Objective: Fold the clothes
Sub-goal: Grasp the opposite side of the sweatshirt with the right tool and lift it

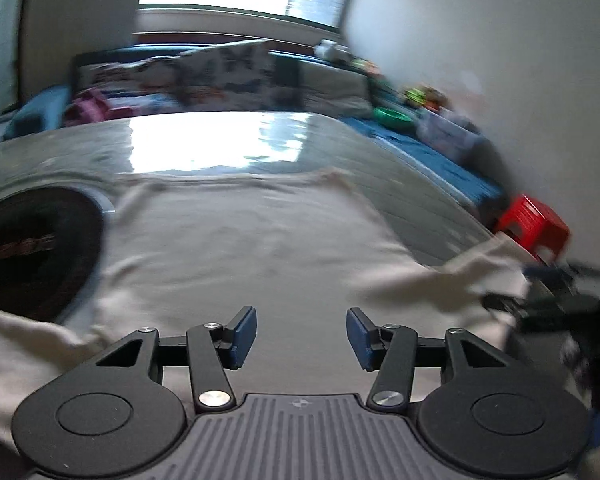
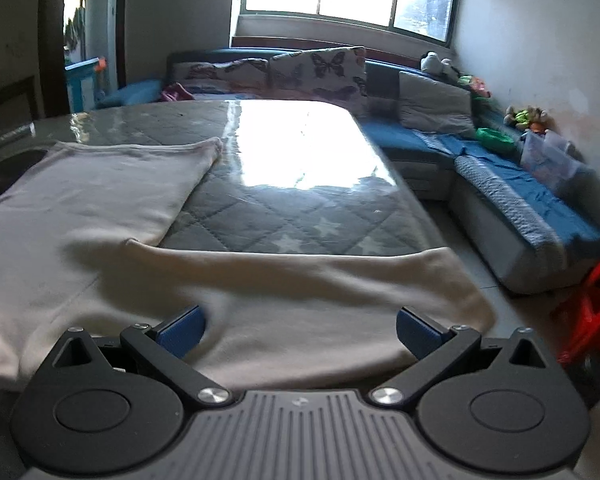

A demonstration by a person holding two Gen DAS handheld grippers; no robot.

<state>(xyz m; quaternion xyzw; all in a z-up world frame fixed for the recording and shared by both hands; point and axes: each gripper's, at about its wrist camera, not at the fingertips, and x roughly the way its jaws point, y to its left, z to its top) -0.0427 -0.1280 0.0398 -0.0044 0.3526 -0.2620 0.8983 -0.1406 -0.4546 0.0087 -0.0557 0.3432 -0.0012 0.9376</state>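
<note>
The pale garment (image 2: 112, 196) was soft, matt cloth, faintly creased, lying on a quilted grey table cover (image 2: 260, 216) under a glossy clear sheet that threw back the window's glare. The right gripper (image 2: 300, 330) had matt black plastic arms, bright metal pivot caps and blue, dull pads (image 2: 182, 330). Far right, the stool (image 2: 596, 304) looked like shiny red plastic.

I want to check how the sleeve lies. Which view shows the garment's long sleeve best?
The right wrist view: the sleeve stretches sharply across the table, cuff to shoulder. The left wrist view shows only a blurred sleeve at the right edge.
</note>
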